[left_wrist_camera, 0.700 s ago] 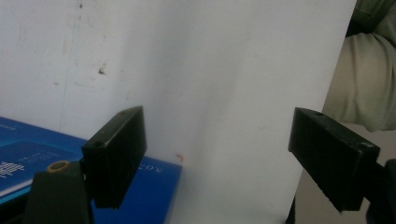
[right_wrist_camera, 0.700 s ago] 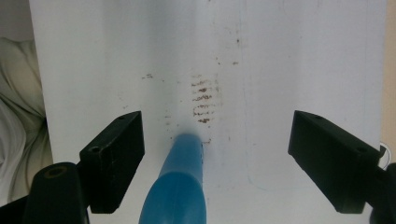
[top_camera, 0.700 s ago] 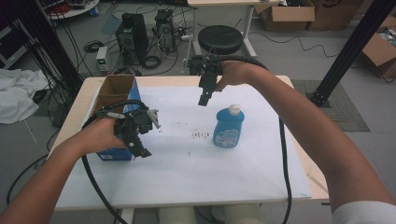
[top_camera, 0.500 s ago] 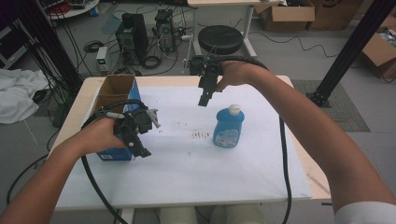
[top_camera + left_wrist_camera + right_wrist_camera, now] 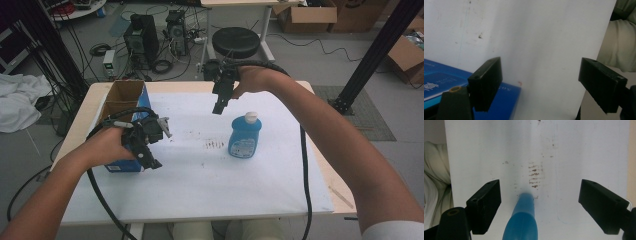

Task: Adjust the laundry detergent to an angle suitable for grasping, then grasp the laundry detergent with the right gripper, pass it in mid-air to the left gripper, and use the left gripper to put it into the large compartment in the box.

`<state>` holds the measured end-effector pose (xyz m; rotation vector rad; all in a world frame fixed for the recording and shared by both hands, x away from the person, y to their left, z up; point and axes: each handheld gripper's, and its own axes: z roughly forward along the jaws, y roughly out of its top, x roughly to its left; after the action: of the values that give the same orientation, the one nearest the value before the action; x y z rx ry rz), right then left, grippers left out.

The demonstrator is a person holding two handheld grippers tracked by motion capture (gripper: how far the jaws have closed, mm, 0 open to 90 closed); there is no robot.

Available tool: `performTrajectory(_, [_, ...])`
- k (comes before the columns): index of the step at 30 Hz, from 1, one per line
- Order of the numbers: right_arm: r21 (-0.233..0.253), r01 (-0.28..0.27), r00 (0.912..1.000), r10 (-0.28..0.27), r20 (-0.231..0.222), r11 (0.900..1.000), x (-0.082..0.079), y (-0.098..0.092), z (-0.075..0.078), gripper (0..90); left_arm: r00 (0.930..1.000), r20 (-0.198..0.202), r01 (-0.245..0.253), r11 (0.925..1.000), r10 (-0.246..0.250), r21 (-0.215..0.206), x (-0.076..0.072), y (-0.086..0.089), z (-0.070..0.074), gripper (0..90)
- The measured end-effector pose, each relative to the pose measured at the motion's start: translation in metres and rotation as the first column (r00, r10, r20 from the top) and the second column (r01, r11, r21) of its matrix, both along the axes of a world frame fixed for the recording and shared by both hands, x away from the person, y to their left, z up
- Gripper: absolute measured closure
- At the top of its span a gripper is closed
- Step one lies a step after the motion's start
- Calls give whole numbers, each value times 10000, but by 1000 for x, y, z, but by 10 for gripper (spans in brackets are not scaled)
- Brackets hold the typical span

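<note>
Blue bottle (image 5: 520, 220) cap cut off, blurred.

On the bench (image 5: 210, 190) a detergent bottle (image 5: 245, 136) stands upright right of centre; an open cardboard box (image 5: 122, 112) sits at the left edge, well apart from it. The left gripper (image 5: 150, 145) hangs just beside the box's near right corner; the right gripper (image 5: 219, 107) hovers behind and left of the bottle. Off the bench's far side stands a stool (image 5: 236, 42); computer towers (image 5: 145, 37) sit on the floor to its left.
</note>
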<state>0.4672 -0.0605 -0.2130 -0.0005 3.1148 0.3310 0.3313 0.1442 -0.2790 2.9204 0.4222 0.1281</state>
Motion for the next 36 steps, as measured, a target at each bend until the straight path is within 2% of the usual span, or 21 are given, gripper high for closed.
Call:
performTrajectory(2, [45, 73, 10000, -73, 3, 10000, -1, -1, 1, 180, 10000, 43, -44, 9999, 45, -101, -1, 0, -1, 201])
performTrajectory(13, [-41, -105, 9999, 105, -22, 9999, -5, 4, -2, 181, 9999, 80, -90, 9999, 90, -98, -4, 2, -2, 202])
performTrajectory(18, [120, -125, 9999, 124, 25, 9999, -8, 1, -1, 181, 9999, 109, -83, 9999, 84, -74, -5, 1, -2, 203])
performTrajectory(27, [128, -125, 9999, 126, -25, 9998, -9, -4, 0, 182, 9999, 103, -138, 9999, 139, -21, -7, 0, 0, 204])
performTrajectory(32, [197, -93, 9999, 94, -43, 9998, -12, -11, 4, 182, 9997, 180, -177, 9998, 178, -83, -5, -1, 1, 203])
performTrajectory(36, [273, 8, 10000, -6, -75, 9996, -17, -24, 9, 182, 9997, 182, -184, 9998, 185, -51, -4, -3, 0, 203])
